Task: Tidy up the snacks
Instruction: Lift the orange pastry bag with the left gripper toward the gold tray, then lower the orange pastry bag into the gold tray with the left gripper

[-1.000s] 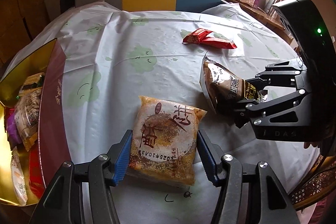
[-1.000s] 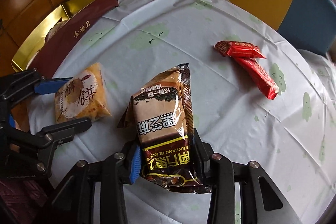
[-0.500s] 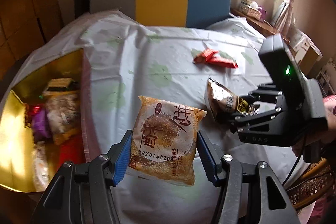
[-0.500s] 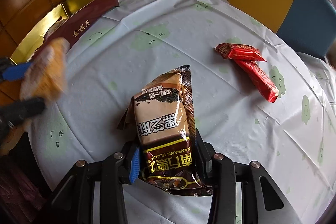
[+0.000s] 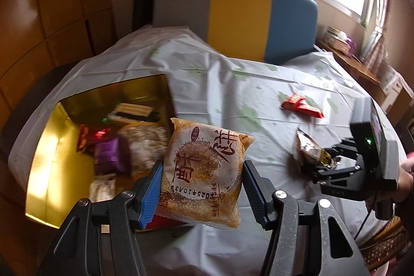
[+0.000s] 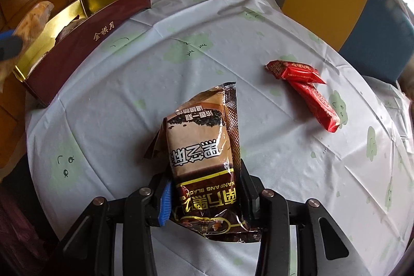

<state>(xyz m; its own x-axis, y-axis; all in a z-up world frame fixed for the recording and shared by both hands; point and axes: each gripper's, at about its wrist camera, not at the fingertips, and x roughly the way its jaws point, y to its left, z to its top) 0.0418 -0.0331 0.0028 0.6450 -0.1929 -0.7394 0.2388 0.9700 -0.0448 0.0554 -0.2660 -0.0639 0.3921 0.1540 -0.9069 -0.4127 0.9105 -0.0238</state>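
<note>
My left gripper [image 5: 200, 189] is shut on an orange pastry packet [image 5: 204, 172] and holds it in the air over the near right edge of a gold-lined gift box [image 5: 49, 159] that holds several snacks. My right gripper [image 6: 204, 194] is shut on a brown sesame snack bag [image 6: 204, 146], held just above the table; it also shows at the right of the left wrist view [image 5: 309, 154]. Two red snack bars [image 6: 308, 89] lie on the tablecloth to the far right, also in the left wrist view [image 5: 300, 107].
The round table wears a white cloth with green prints [image 6: 181, 48]. The box's maroon side [image 6: 85, 43] faces the table's middle. A grey, yellow and blue chair [image 5: 240, 17] stands behind the table. Wooden panelling lies to the left.
My left gripper has lifted the pastry packet off the table and carried it left, over the gift box. My right gripper has stayed in place with the brown bag.
</note>
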